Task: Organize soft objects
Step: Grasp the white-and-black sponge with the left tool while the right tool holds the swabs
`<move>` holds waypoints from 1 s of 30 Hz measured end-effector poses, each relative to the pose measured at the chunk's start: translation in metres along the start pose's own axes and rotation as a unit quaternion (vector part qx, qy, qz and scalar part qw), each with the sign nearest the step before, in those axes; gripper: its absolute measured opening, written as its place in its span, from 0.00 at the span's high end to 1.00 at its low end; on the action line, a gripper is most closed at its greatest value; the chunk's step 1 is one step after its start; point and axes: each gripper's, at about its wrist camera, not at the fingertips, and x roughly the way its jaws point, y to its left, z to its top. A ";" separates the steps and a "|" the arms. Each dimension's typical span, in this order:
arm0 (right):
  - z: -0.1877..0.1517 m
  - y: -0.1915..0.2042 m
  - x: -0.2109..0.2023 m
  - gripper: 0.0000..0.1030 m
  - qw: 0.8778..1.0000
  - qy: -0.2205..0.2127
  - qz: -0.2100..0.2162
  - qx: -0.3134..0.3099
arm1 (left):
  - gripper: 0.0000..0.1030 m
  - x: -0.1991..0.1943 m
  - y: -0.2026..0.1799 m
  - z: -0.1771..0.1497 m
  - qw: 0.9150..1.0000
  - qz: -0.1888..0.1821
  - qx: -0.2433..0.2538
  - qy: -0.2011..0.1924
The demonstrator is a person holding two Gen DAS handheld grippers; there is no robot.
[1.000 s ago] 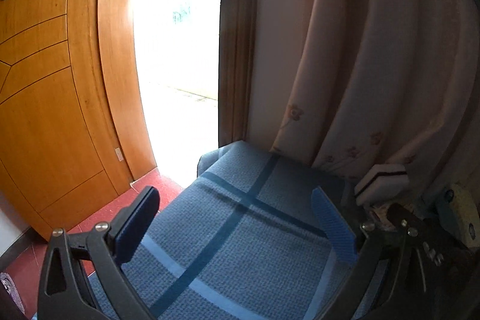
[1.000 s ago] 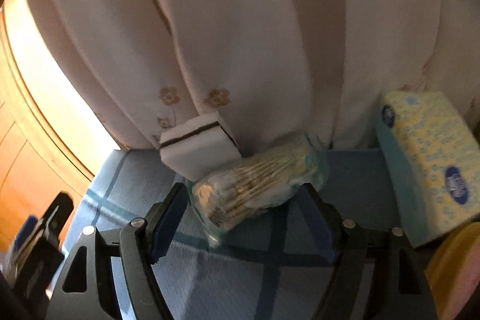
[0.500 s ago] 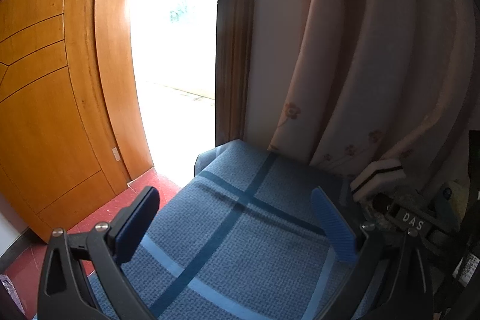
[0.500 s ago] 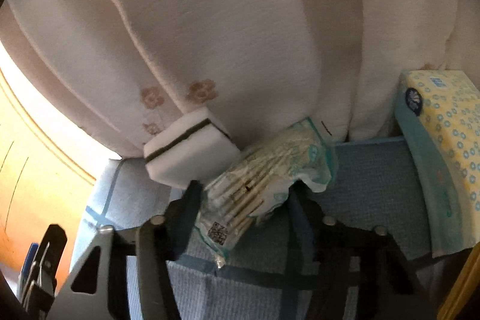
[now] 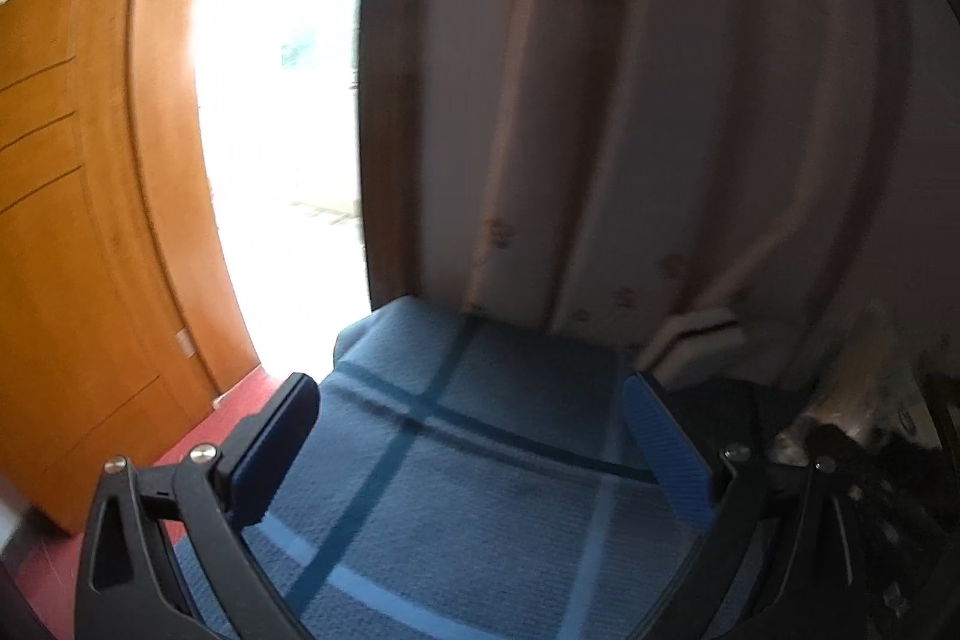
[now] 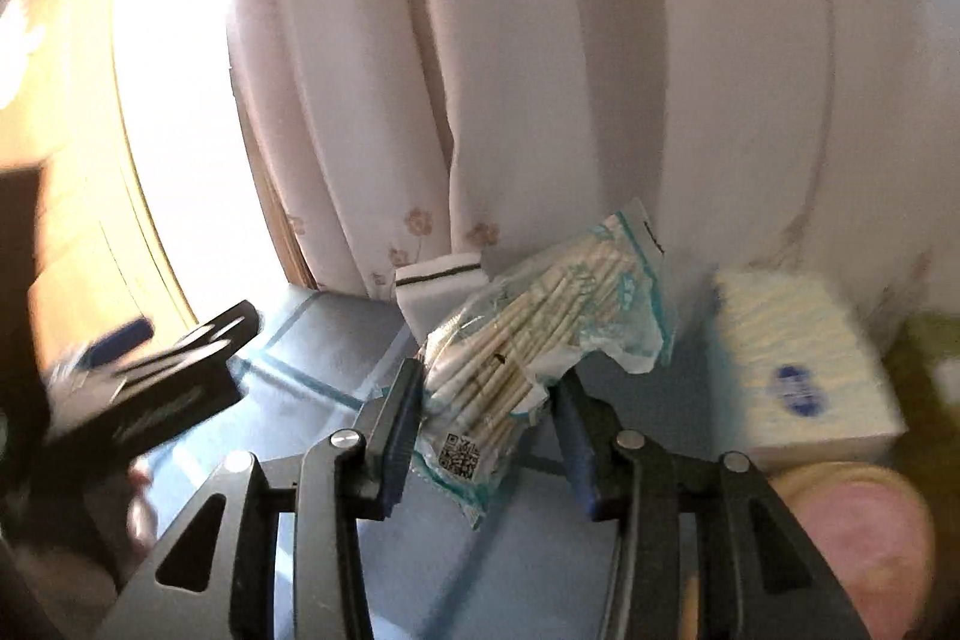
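Right gripper point(image 6: 486, 436) fingers closing on cotton swab bag point(image 6: 528, 340), first pick underway; sponge point(image 6: 432, 286), tissue pack point(image 6: 798, 364) beyond fingers unsorted. Left gripper point(image 5: 474, 448) fingers open, empty.

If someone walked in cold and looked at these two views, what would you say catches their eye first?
Probably the clear bag of cotton swabs between the fingers of the right gripper, whose jaws are closing on it, in front of the pale curtain. Next, the blown-out bright doorway beside the orange wooden door, with the left gripper open over the blue checked cloth.
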 end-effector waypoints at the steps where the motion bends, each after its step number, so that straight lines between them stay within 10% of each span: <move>1: -0.002 0.001 -0.010 0.56 1.000 -0.011 -0.007 -0.017 | 0.00 -0.001 -0.004 0.000 1.000 -0.010 0.010 -0.001; 17: -0.013 -0.022 -0.059 0.56 0.995 -0.070 -0.048 -0.055 | 0.00 0.024 -0.089 0.028 0.979 -0.143 0.134 0.059; 26: -0.006 -0.046 -0.062 0.56 0.998 -0.049 -0.033 -0.022 | 0.11 0.070 -0.132 0.020 0.973 -0.104 0.192 0.077; 30: -0.005 -0.050 -0.059 0.56 0.998 -0.044 -0.032 -0.016 | 0.32 0.088 -0.131 0.018 0.974 -0.095 0.180 0.098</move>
